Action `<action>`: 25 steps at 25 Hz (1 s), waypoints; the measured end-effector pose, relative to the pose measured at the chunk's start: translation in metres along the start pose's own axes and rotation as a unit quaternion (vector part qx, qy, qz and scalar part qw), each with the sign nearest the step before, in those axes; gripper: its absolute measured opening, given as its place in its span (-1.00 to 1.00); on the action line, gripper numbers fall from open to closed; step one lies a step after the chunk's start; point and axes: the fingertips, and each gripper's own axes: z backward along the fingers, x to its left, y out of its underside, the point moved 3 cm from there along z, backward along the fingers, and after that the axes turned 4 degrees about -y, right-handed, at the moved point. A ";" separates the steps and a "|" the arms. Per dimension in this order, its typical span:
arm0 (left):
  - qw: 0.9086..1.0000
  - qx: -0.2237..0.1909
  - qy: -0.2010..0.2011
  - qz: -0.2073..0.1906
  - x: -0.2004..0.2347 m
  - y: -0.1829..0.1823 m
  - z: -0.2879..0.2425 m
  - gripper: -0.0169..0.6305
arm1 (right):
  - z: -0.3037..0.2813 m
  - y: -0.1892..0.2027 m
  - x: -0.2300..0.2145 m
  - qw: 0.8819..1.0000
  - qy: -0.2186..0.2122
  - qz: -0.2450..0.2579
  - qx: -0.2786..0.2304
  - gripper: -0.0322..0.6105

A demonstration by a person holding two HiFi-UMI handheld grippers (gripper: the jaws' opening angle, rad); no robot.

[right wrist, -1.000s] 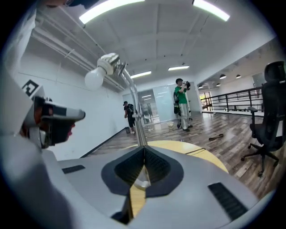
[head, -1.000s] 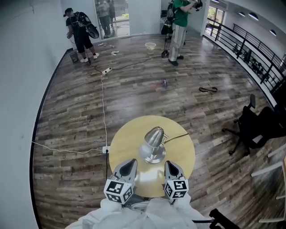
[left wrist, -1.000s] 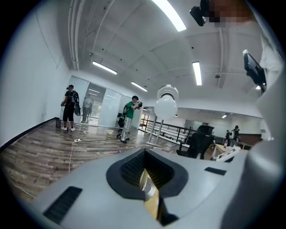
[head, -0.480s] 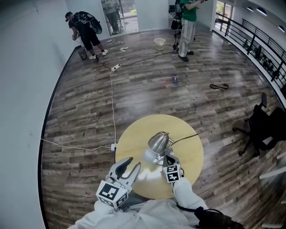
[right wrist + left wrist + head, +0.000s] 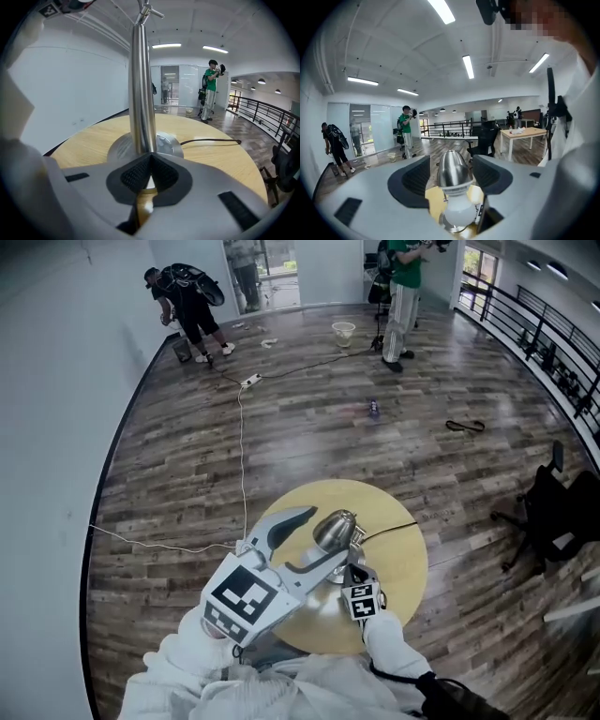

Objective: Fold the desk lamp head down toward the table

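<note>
A silver desk lamp stands on the round wooden table point(image 5: 398, 563), with its head point(image 5: 335, 527) raised on an upright stem point(image 5: 140, 93) above a round metal base point(image 5: 166, 143). My left gripper point(image 5: 323, 535) is lifted level with the head. Its jaws are opening, and the metal shade point(image 5: 452, 168) and white bulb point(image 5: 458, 213) sit between them, clear of both pads. My right gripper point(image 5: 352, 572) is low on the table. Its jaws point(image 5: 150, 157) are shut, with their tips right against the foot of the stem and nothing between them. The lamp's dark cord point(image 5: 211, 140) trails off to the right.
Wood flooring surrounds the small table. A white cable point(image 5: 242, 456) runs across the floor on the left. A black office chair point(image 5: 553, 512) stands at the right. Two people point(image 5: 187, 301) point(image 5: 405, 287) are far off at the back, and a railing lines the right side.
My left gripper rose from the table's near edge and opened around the lamp head. The right gripper came down to the foot of the stem and has kept still since.
</note>
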 end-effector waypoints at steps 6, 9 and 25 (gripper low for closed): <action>0.999 0.041 -0.006 0.020 -0.005 -0.003 -0.009 -0.29 | 0.001 -0.002 0.004 1.000 -0.009 0.006 0.011 -0.87; 0.998 0.050 -0.012 0.024 -0.006 -0.002 -0.010 -0.29 | 0.002 -0.003 0.001 1.000 -0.005 0.006 0.012 -0.87; 0.990 0.131 -0.009 0.048 -0.018 0.051 0.037 -0.29 | 0.000 -0.005 0.003 1.000 -0.007 0.010 0.023 -0.87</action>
